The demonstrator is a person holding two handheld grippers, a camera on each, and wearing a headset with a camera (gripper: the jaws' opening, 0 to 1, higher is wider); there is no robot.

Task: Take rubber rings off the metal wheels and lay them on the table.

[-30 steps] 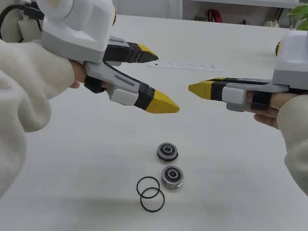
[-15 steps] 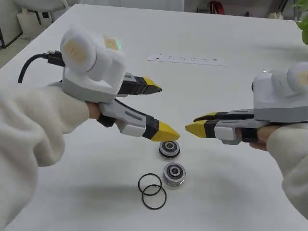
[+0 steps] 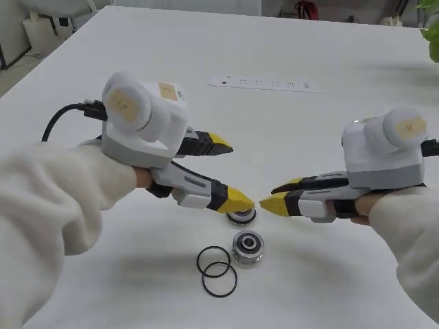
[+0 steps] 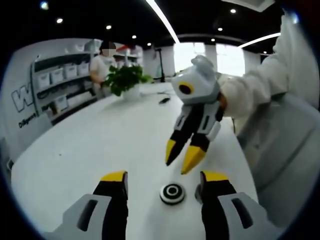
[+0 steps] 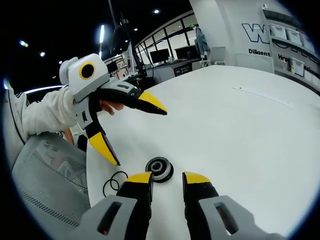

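The left gripper (image 3: 232, 173) is spread wide and holds nothing. Its lower yellow tip hangs right over the far metal wheel (image 3: 241, 215), and whether it touches the wheel cannot be told. In the left gripper view that wheel (image 4: 172, 193) lies on the table between its jaws. The right gripper (image 3: 280, 195) has its jaws only a narrow way apart, also empty. It points at the left gripper's lower tip (nearly nose to nose) with the far wheel just below and ahead.

Nearer the person than both tips stands the near metal wheel (image 3: 247, 247), its rim silver. Just beside it, on the left gripper's side, two black rubber rings (image 3: 217, 271) lie overlapping on the white table (image 3: 137, 288).

Well beyond the grippers lies a white power strip (image 3: 264, 83). Farther off, the left gripper view shows a potted plant (image 4: 125, 77) and shelving (image 4: 55, 80).
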